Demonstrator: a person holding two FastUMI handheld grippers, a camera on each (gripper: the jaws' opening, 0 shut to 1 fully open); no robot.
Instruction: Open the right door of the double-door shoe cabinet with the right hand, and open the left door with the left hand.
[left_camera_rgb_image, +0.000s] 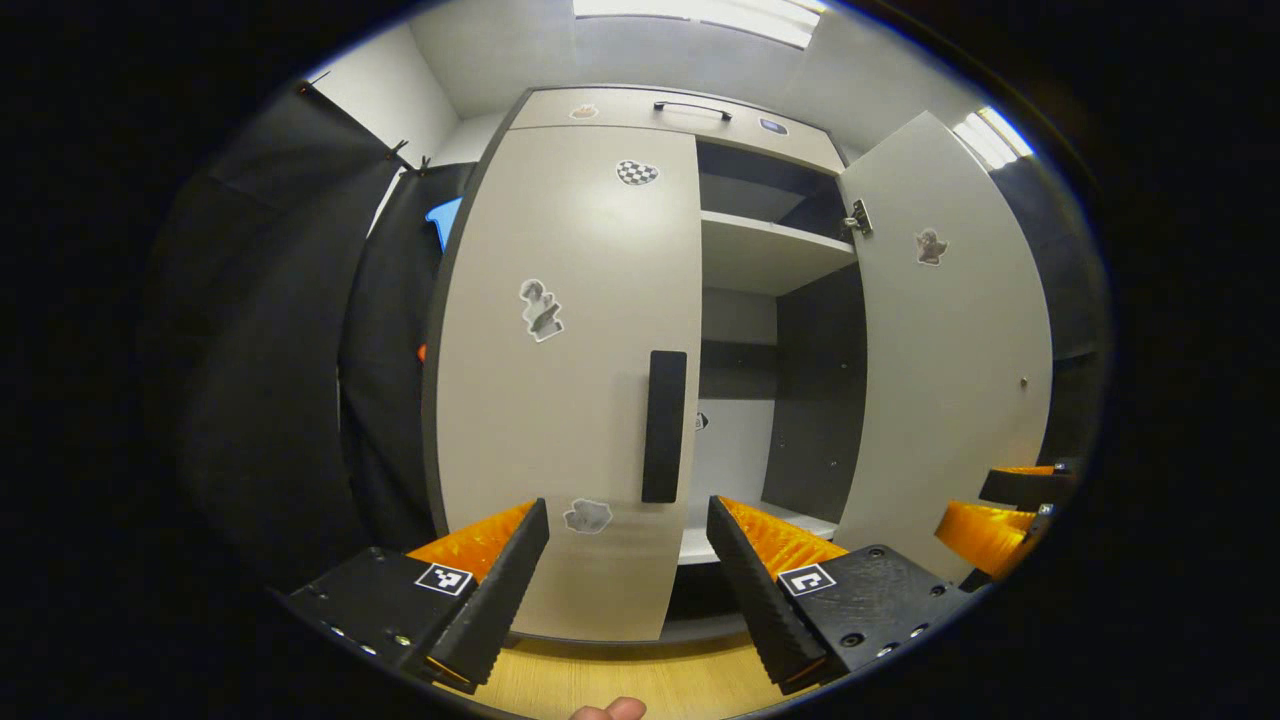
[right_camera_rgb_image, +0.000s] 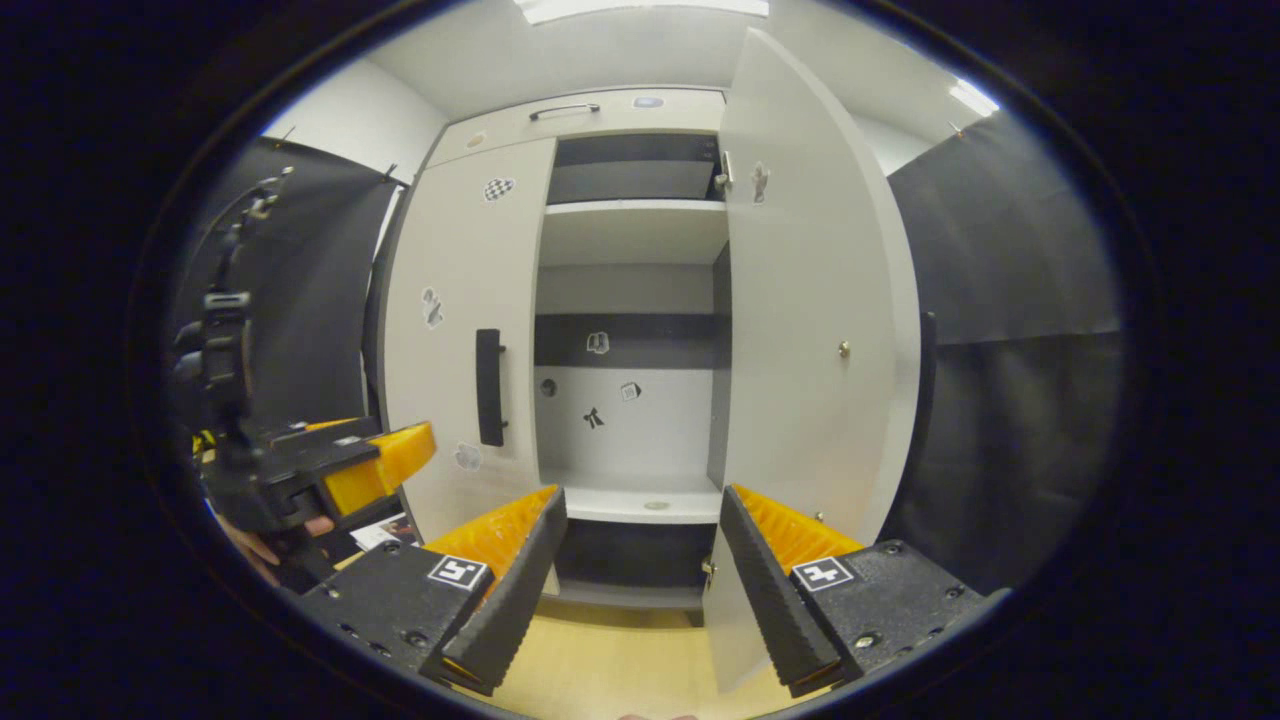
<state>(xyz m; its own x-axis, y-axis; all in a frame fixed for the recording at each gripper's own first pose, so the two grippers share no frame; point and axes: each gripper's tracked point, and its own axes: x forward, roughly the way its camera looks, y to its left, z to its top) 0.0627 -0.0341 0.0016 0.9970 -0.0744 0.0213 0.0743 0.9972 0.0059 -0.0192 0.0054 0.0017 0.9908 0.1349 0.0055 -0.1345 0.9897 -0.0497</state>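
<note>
The shoe cabinet's left door (left_camera_rgb_image: 560, 380) is closed, with a dark vertical handle (left_camera_rgb_image: 664, 425) near its inner edge. My left gripper (left_camera_rgb_image: 628, 520) is open, a short way in front of the door, its fingers straddling the handle's lower end without touching. The right door (left_camera_rgb_image: 945, 340) stands swung open, showing shelves (left_camera_rgb_image: 770, 250) inside. In the right gripper view the open right door (right_camera_rgb_image: 810, 300) rises just right of centre and the left door's handle (right_camera_rgb_image: 489, 387) shows on the left. My right gripper (right_camera_rgb_image: 642, 520) is open and holds nothing, in front of the open compartment.
A drawer front with a bar handle (left_camera_rgb_image: 692, 108) tops the cabinet. Black cloth walls flank both sides. Pale wooden floor (right_camera_rgb_image: 620, 660) lies below. The other gripper (right_camera_rgb_image: 300, 470) and a hand show at the left of the right gripper view.
</note>
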